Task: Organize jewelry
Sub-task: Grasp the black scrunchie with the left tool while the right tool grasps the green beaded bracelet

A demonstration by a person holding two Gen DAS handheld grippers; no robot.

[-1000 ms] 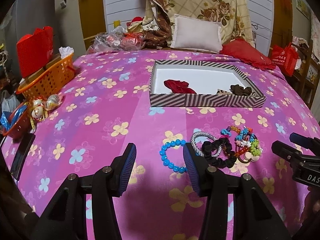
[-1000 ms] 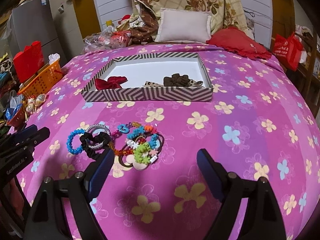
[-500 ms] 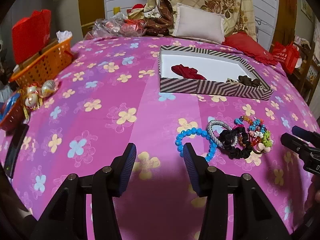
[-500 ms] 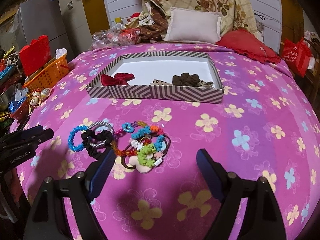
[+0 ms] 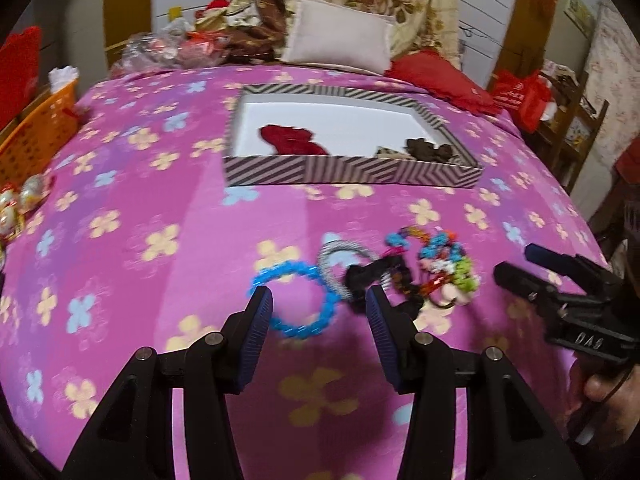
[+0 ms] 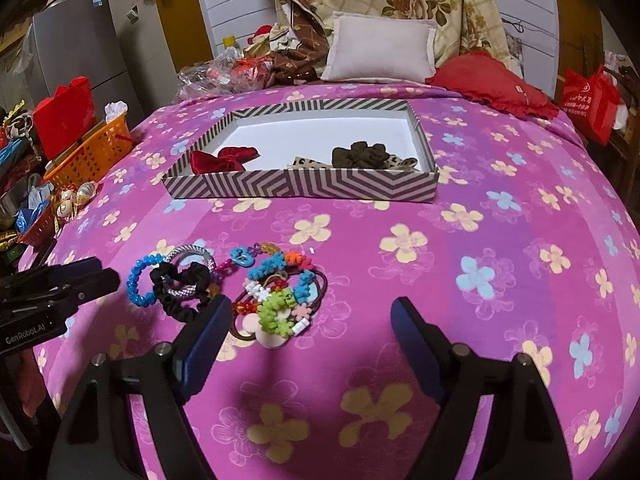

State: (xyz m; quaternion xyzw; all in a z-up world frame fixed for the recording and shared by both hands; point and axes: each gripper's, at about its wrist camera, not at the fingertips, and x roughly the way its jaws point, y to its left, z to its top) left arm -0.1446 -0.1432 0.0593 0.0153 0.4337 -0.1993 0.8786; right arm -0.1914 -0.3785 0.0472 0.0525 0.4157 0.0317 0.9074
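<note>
Hovering over the near edge of the pink flower-print bedspread (image 6: 460,208), your left gripper (image 5: 316,300) has its jaws spread and nothing between the pads. Compared with a second ago, it has shifted toward the pile and tilted: the bright blue beaded bracelet (image 5: 298,300) now lies framed between the two blue fingertips (image 5: 260,312), where half a second ago it lay off to the right of them. The view is blurred, so you cannot tell whether the tips touch the beads or the cloth.

Your right gripper (image 6: 308,316) has its jaws spread wide and empty, close above the multicoloured cluster of bead-and-charm hair ties (image 6: 280,292); it has barely shifted.

Just beside the bracelet lie a silver woven bangle (image 6: 188,256) and a black fabric scrunchie (image 6: 180,284), overlapping one another. All of these remain loose on the bedspread.

Farther back stands the shallow zigzag-striped cardboard box (image 6: 304,188), already holding a red velvet bow (image 6: 220,158) at its left and a dark brown scrunchie (image 6: 364,154) at its right.

Judged from this layout, the realignment sets up the blue bracelet as the next pick. Close only on the bracelet; the bangle touches its right side and may drag along.
</note>
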